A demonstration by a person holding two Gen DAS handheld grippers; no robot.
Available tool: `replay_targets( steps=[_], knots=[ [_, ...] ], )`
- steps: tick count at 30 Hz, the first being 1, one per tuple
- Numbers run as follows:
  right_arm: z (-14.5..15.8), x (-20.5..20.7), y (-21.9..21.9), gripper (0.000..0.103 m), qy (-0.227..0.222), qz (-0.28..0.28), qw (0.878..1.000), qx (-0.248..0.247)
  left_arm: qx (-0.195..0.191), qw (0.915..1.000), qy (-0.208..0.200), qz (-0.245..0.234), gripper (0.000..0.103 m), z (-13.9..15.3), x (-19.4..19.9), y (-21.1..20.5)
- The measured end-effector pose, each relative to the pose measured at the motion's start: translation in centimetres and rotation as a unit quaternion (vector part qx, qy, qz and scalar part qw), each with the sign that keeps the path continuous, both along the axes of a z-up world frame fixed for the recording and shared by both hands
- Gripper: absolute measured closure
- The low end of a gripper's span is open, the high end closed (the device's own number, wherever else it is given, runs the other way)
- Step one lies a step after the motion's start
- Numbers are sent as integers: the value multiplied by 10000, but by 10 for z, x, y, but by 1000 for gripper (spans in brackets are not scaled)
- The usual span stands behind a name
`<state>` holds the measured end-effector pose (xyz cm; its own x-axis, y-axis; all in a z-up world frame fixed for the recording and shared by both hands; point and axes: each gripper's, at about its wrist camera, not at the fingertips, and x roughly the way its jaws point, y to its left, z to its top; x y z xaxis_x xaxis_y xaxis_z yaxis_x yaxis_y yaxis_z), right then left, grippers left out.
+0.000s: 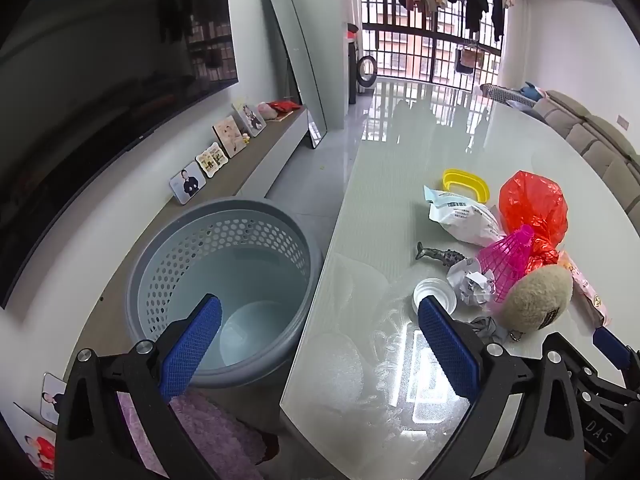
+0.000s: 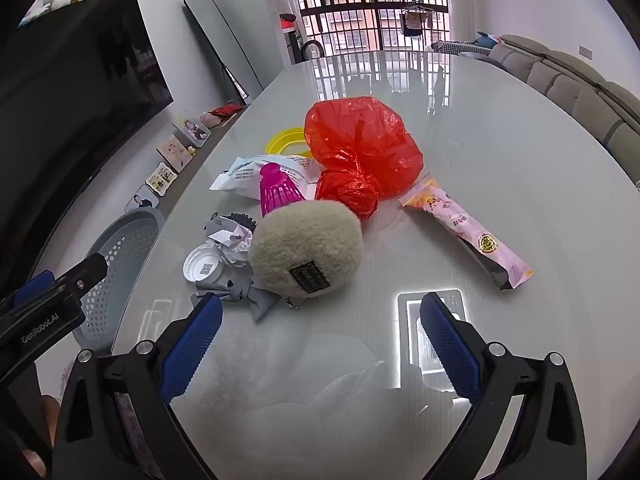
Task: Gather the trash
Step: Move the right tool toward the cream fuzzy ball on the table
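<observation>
A grey perforated bin (image 1: 224, 280) stands on the floor beside the glass table's left edge; it also shows in the right wrist view (image 2: 120, 252). On the table lie a red plastic bag (image 2: 360, 152), a pink snack wrapper (image 2: 468, 228), a white printed pouch (image 2: 256, 172), a crumpled paper ball (image 2: 232, 240), a white lid (image 2: 202, 266) and a pink shuttlecock (image 2: 276, 190). My left gripper (image 1: 320, 322) is open and empty, straddling the bin and the table edge. My right gripper (image 2: 320, 318) is open and empty, just in front of the pile.
A beige fuzzy pouch (image 2: 306, 250), a grey bow (image 2: 240, 294), a yellow ring (image 2: 286, 140) and a dark fish figurine (image 1: 438, 256) are in the pile. A TV (image 1: 100, 80), photo frames (image 1: 208, 160) and a mirror (image 1: 296, 64) line the left wall. A sofa (image 2: 580, 84) stands at the right.
</observation>
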<state>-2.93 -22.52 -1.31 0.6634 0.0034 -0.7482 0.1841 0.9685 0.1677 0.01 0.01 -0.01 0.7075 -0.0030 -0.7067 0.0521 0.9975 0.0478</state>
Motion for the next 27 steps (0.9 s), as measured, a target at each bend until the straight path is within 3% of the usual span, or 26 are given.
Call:
replay_targets(
  steps=[27],
  knots=[
    [0, -1, -1, 8, 10, -4, 10000, 62, 28, 10000, -41, 5, 6, 1, 0, 3]
  ],
)
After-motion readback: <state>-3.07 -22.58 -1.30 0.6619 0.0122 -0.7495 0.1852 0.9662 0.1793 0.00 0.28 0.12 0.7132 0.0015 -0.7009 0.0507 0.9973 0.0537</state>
